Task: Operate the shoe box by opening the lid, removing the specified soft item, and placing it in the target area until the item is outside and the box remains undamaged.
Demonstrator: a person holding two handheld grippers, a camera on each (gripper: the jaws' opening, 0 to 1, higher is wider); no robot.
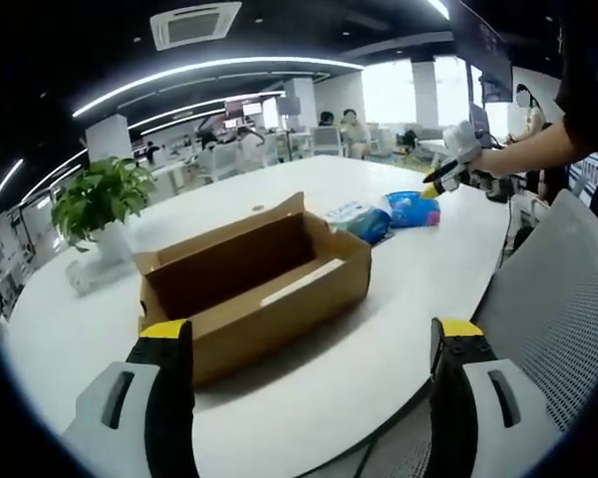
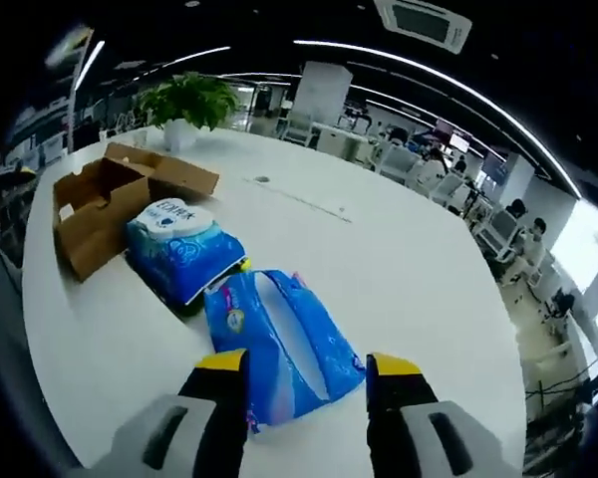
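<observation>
An open brown cardboard shoe box (image 1: 249, 274) lies on the white table (image 1: 399, 299) with its lid flap folded back; its inside looks bare. My left gripper (image 1: 311, 344) hangs open just in front of the box, with nothing between its jaws. Beyond the box lie two blue soft packs (image 1: 364, 221) (image 1: 414, 209). A hand holds my right gripper (image 1: 441, 181) at the farther pack. In the right gripper view that blue pack (image 2: 284, 344) rests on the table, and my right gripper (image 2: 307, 373) has its jaws drawn in against both sides of the pack's near end. The second pack (image 2: 184, 249) lies between it and the box (image 2: 105, 204).
A potted green plant (image 1: 100, 199) (image 2: 189, 100) stands on the table behind the box. A grey mesh chair back (image 1: 558, 299) is at the table's right edge. Desks, chairs and people fill the office behind. Bare white tabletop (image 2: 379, 259) stretches to the right of the packs.
</observation>
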